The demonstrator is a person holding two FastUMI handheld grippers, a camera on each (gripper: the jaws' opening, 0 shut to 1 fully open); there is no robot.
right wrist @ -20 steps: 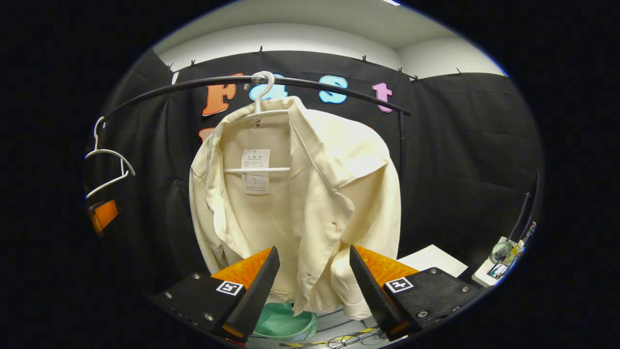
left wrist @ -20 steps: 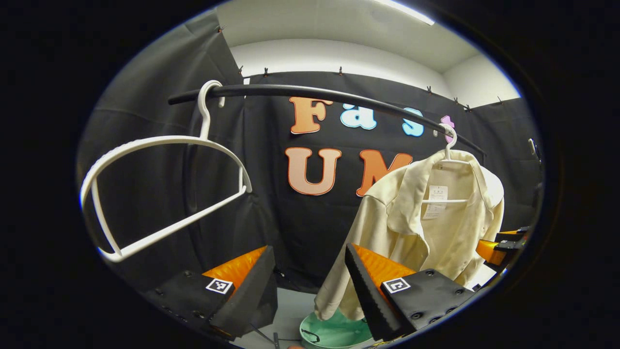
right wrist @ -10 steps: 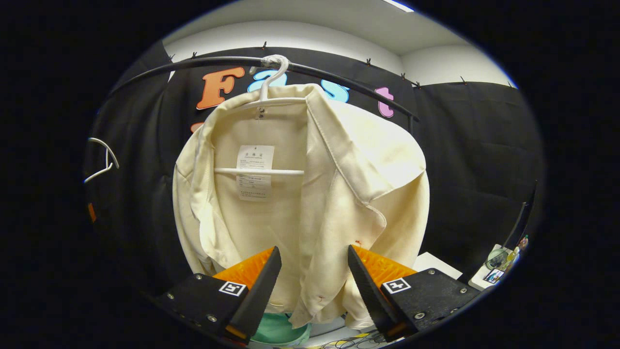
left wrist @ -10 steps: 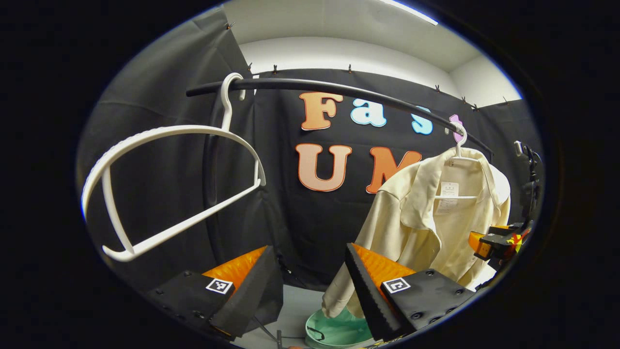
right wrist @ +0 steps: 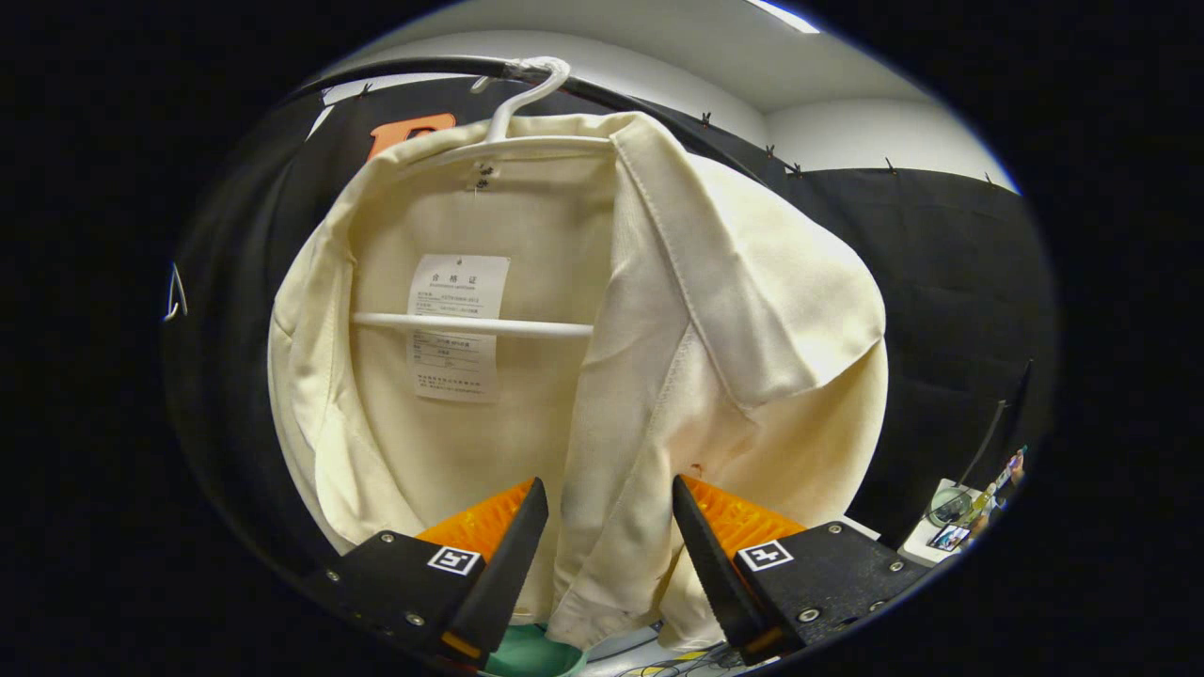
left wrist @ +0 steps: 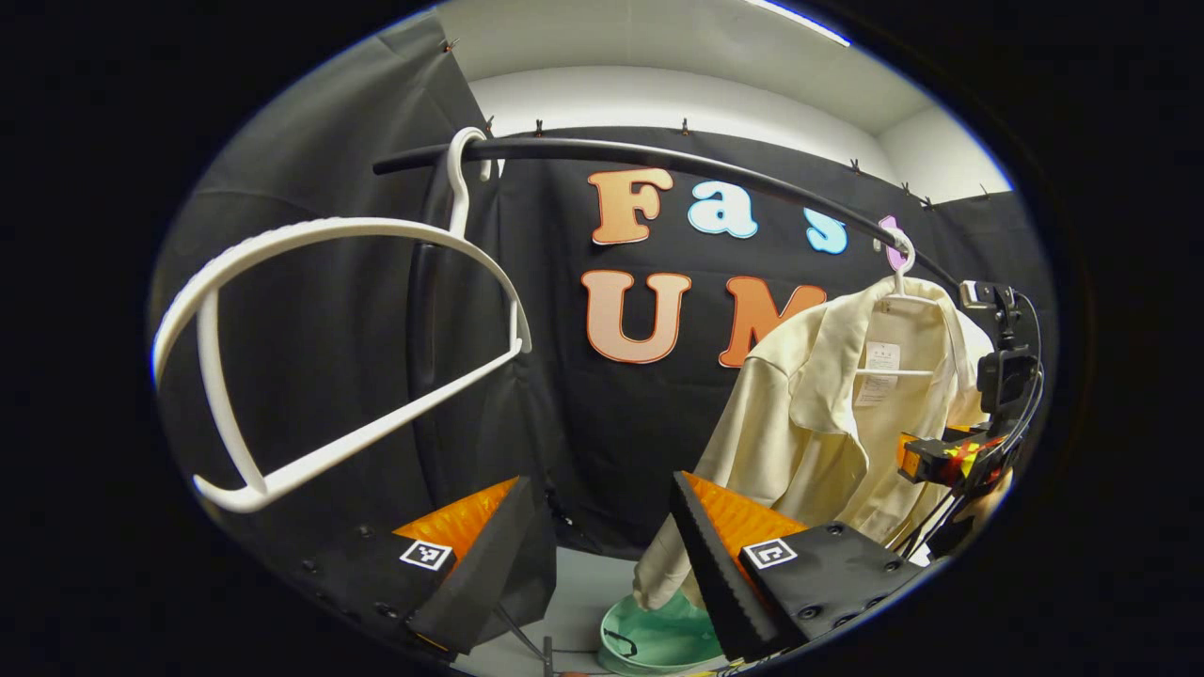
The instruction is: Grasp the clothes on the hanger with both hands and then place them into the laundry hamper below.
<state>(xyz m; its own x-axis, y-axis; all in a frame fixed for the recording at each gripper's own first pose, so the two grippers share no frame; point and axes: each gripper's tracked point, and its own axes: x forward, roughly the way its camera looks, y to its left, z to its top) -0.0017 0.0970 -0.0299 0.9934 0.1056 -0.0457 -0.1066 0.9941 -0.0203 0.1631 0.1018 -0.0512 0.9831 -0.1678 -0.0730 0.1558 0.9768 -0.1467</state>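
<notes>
Left gripper view, going L to R: empty hanger (left wrist: 310,348) is hanging at upper left on the rail (left wrist: 658,160). Left tool (left wrist: 602,555) is sitting bottom centre w/ fingers apart, nothing between them, pointing at the wall. Shirt (left wrist: 828,442) is hanging at right on its own hanger, well apart from this tool. Hamper (left wrist: 658,639) is showing at bottom, below the shirt's hem. Right tool (left wrist: 950,461) is sitting at far right edge, just beside the shirt.

Right gripper view: shirt (right wrist: 583,357) is spreading across centre frame on its hanger (right wrist: 508,113). Right tool (right wrist: 602,555) at bottom has fingers apart, w/ the front placket hanging in the gap; pads aren't pressing yet. Hamper rim (right wrist: 527,658) is peeking out at bottom.

Progress: early, I'd say. Nothing grasped yet; left tool is farther from the shirt. Grasping, lifting off and dropping into hamper are all left.
</notes>
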